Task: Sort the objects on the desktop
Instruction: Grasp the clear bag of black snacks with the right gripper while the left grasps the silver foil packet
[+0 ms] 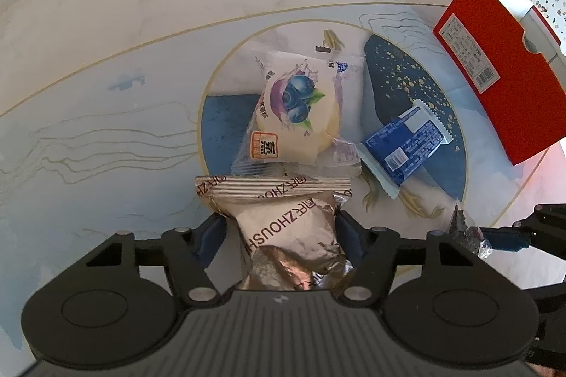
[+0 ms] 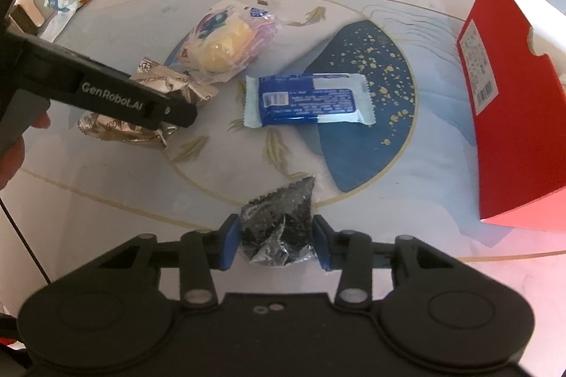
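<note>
**Two handheld grippers, each pinching a snack packet over a patterned table**

Left wrist view: The left gripper fills the lower part of the frame, its blue-padded fingers pressed against both sides of a crinkled silver foil packet at lower centre. Just above it, a clear blueberry cake packet lies at the centre of the table. To the right of centre lies a blue and white wrapped bar. A red box stands at the right edge. At lower right, the right gripper enters, holding a dark foil packet.

Right wrist view: The right gripper sits at lower centre, fingers closed on the dark foil packet. At the left, the left gripper clamps the silver foil packet. The blueberry cake packet lies at upper centre, the bar at centre, the red box at the right edge.
</note>
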Demonstrator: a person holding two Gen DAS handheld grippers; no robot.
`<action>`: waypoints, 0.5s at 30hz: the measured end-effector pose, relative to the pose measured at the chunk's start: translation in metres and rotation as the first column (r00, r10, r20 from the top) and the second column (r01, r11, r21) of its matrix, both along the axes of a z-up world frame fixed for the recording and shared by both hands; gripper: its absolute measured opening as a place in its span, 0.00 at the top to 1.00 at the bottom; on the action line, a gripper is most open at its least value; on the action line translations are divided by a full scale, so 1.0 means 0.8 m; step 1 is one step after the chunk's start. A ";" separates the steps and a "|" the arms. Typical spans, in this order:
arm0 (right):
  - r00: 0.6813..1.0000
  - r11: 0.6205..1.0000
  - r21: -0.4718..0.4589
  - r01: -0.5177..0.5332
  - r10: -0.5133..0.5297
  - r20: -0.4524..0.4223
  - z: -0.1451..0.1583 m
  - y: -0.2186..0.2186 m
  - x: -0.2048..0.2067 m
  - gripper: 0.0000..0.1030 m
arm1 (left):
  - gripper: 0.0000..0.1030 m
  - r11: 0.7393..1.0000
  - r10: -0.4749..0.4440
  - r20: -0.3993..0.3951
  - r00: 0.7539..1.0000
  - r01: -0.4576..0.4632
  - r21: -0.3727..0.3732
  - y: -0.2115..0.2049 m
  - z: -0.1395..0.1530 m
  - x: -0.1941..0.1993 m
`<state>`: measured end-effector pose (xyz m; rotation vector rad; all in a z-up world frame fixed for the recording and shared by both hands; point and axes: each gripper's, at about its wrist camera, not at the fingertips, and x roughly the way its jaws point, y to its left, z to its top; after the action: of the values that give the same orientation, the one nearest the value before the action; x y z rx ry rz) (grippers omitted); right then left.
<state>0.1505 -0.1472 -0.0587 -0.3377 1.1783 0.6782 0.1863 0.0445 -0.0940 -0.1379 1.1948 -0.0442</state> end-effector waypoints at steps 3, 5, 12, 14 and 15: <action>1.000 1.000 0.007 0.008 -0.008 0.005 0.004 -0.004 -0.001 0.61 | 0.46 1.000 -0.002 0.001 1.000 0.002 -0.009 -0.001 0.002 -0.002; 1.000 1.000 0.012 0.016 -0.016 0.011 0.008 -0.007 0.000 0.61 | 0.47 1.000 -0.002 0.001 1.000 0.002 -0.009 -0.001 0.002 -0.003; 0.998 0.998 0.041 0.054 -0.055 0.012 0.019 -0.020 0.004 0.61 | 0.52 1.000 0.000 -0.005 1.000 0.000 -0.029 0.002 0.008 -0.010; 0.998 0.997 0.052 0.064 -0.065 0.013 0.024 -0.024 0.005 0.61 | 0.53 0.999 -0.006 -0.002 1.000 0.006 -0.038 0.002 0.012 -0.013; 0.998 0.996 0.058 0.068 -0.069 0.012 0.025 -0.026 0.006 0.61 | 0.53 0.999 -0.008 0.000 1.000 0.008 -0.039 0.001 0.013 -0.014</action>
<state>0.1555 -0.1681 -0.0383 -0.2523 1.1498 0.6474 0.1749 0.0455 -0.0833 -0.1671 1.1955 -0.0742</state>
